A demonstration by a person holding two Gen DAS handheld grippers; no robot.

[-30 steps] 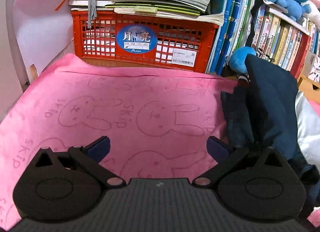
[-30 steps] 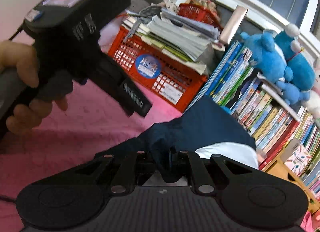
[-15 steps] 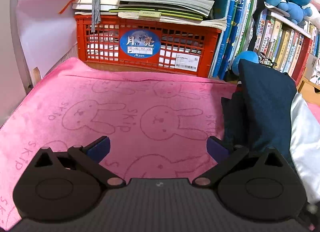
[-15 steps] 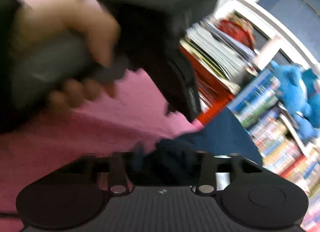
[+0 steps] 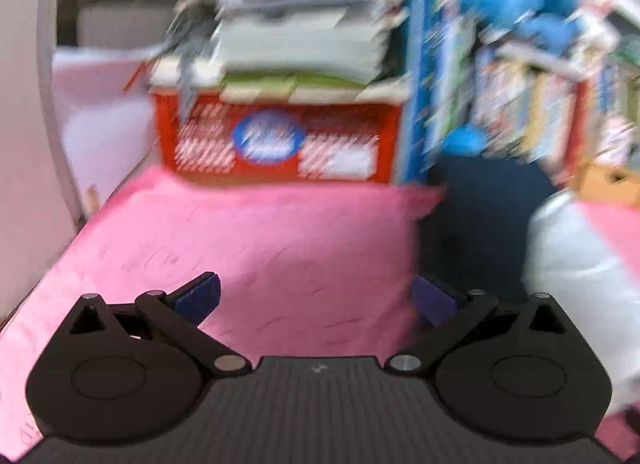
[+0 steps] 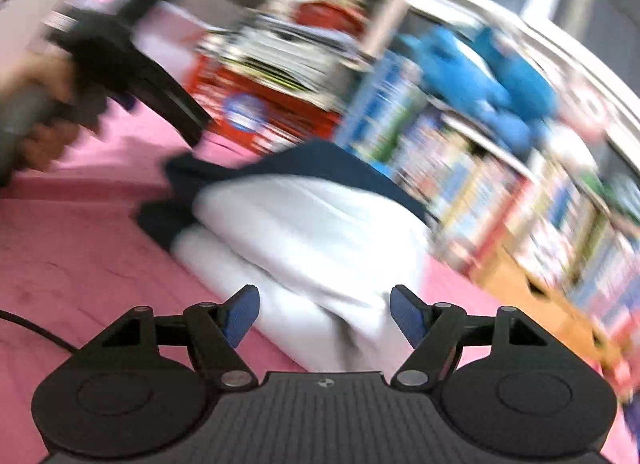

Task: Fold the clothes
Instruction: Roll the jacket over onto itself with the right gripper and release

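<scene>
Both empty: left gripper [image 5: 316, 298] wide, right gripper [image 6: 324, 314] opening; soft white-navy garment [image 6: 304, 232], apparently folded, on fuzzy pink towel [image 5: 260, 248].

Surface covered by a pink terry cloth [image 5: 280, 248], lying flat. A dark navy garment [image 6: 320, 161] and a white folded fabric bundle [image 6: 312, 232] rest on it, the navy piece overlapping the white. At the far edge stands a red plastic lattice crate [image 5: 280, 139], beside upright books [image 6: 480, 191]. Frames blurred.
</scene>
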